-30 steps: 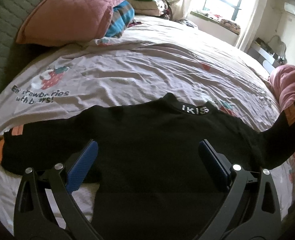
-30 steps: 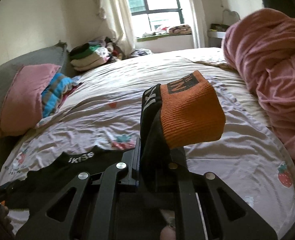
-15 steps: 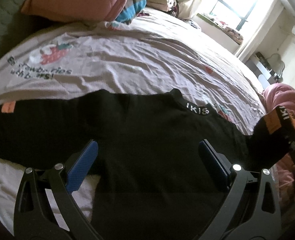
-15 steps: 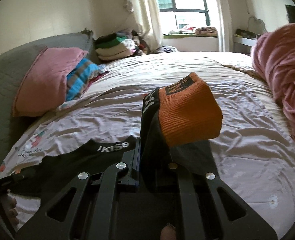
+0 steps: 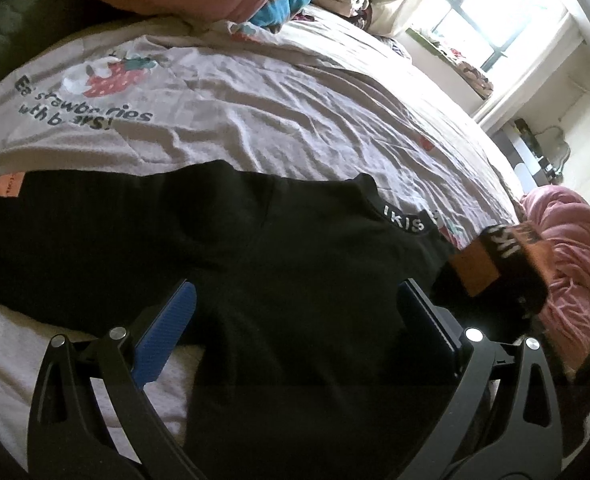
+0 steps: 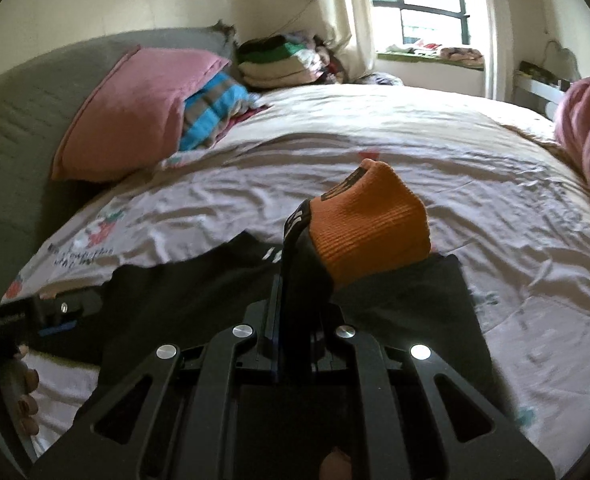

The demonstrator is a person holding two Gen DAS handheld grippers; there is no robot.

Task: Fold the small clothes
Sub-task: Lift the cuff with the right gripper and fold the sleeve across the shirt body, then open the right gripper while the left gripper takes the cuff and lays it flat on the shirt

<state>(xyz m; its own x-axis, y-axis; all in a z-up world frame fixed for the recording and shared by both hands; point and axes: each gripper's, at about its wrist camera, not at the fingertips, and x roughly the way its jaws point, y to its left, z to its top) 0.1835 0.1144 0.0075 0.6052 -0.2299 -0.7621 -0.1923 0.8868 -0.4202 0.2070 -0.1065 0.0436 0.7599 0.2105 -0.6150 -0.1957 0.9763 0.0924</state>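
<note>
A small black sweater (image 5: 295,272) lies flat on the bed, collar lettered "IKIS" away from me, its left sleeve stretched out with an orange patch (image 5: 7,185). My left gripper (image 5: 295,300) hovers open over the sweater's body, blue pads (image 5: 167,332) spread wide. My right gripper (image 6: 299,292) is shut on the right sleeve, whose orange cuff (image 6: 371,224) sticks up above the jaws. That sleeve and cuff (image 5: 495,264) also show lifted over the sweater's right side in the left wrist view. The sweater body (image 6: 199,304) lies under the right gripper.
A pale strawberry-print sheet (image 5: 255,92) covers the bed. A pink pillow (image 6: 135,116), a striped blanket (image 6: 211,112) and stacked clothes (image 6: 283,60) sit at the headboard. A pink duvet (image 5: 567,248) is heaped at the right. The window (image 6: 419,0) is beyond.
My right gripper has carried the sleeve inward over the sweater's body. My left gripper has shifted closer over the sweater and stays open.
</note>
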